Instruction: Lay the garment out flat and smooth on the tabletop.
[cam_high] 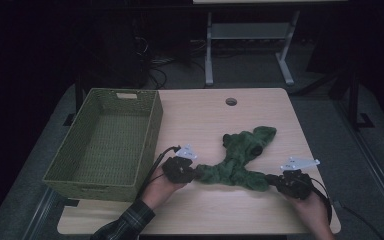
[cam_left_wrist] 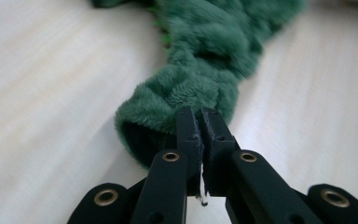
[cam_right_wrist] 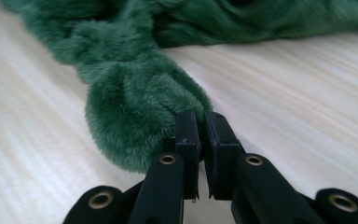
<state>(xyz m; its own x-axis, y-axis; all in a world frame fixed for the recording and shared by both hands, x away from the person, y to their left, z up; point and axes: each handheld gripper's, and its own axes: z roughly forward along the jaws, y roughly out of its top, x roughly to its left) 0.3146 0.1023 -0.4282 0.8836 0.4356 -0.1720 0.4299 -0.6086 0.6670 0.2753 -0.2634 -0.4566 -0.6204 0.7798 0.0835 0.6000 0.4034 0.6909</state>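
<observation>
A fuzzy dark green garment [cam_high: 240, 157] lies crumpled on the light wooden table [cam_high: 205, 115], with two ends stretched toward the person. My left gripper [cam_high: 196, 173] pinches the left end [cam_left_wrist: 182, 98], its jaws closed tight on the plush edge. My right gripper [cam_high: 269, 179] is shut on the right end [cam_right_wrist: 135, 116] in the same way, low over the table. Both ends bunch up just beyond the jaw tips. A hand holds each gripper from below, the left one in a plaid sleeve [cam_high: 127, 222].
A green woven basket [cam_high: 107, 142] stands open on the left part of the table, close beside the left hand. A round cable hole [cam_high: 231, 101] sits near the far edge. Beyond the table are another table's grey legs [cam_high: 209, 50] and cables on the dark floor.
</observation>
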